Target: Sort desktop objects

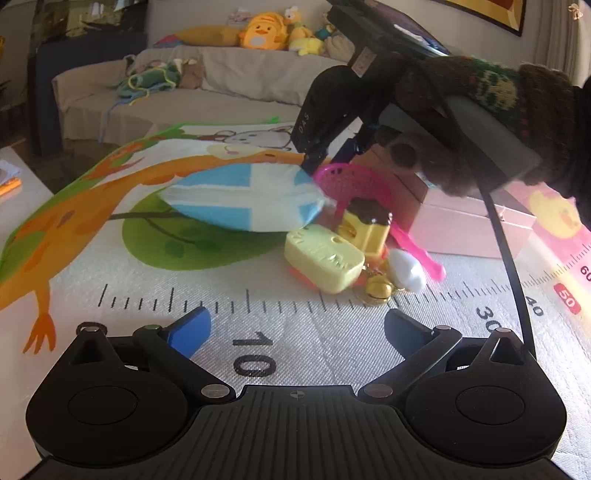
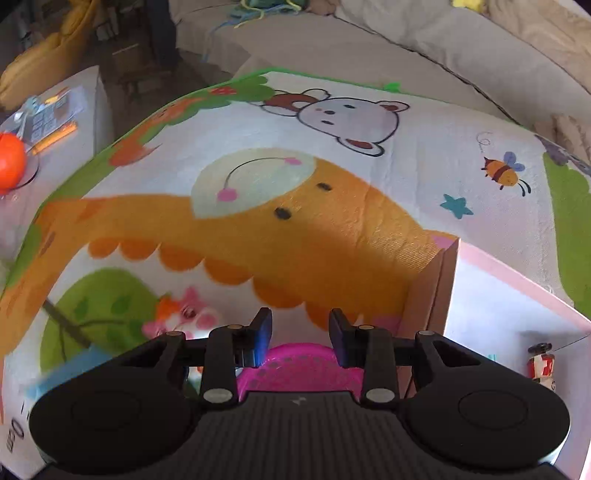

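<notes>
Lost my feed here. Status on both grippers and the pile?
Left gripper open, low over the mat, empty. Right gripper open above the pink strainer. Blue-and-white pouch crowds the strainer's left side.

Left gripper [image 1: 297, 332] wide — right gripper [image 2: 300, 334] narrower, unclosed.

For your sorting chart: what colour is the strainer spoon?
Bright pink strainer spoon; clearest in the left wrist view.

A home living room: a covered sofa [image 1: 192, 92] with plush toys [image 1: 264, 31] behind a cartoon play mat [image 2: 295, 221].
</notes>
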